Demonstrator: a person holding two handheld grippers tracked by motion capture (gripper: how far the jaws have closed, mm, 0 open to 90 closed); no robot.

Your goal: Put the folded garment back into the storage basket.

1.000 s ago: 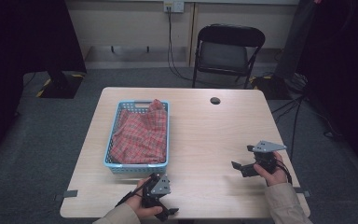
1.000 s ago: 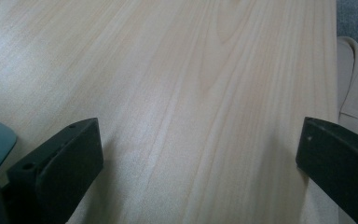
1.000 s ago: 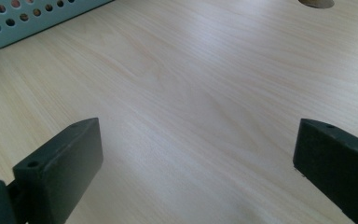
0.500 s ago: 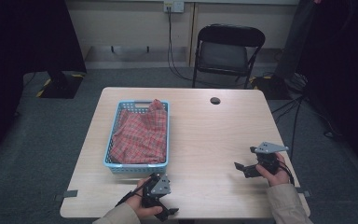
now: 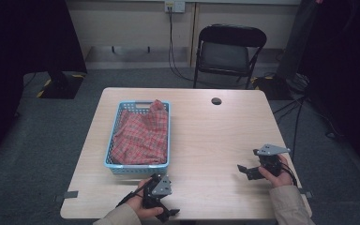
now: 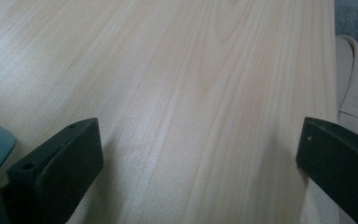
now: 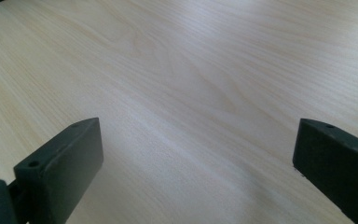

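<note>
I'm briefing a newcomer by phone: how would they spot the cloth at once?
Start at the pale wooden table. On its left half stands a light blue plastic basket. The red plaid cloth lies crumpled inside it, the table's one patterned thing.

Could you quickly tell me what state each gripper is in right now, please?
Left gripper: open, holding nothing, low over the table.
Right gripper: open, holding nothing, also over bare tabletop.

Pale Wood Bench, One Basket

The light wooden bench (image 5: 206, 140) carries a blue basket (image 5: 114, 165) at its left half, holding a red plaid cloth (image 5: 140, 136). A dark round hole (image 5: 216, 101) sits near the far edge.
</note>
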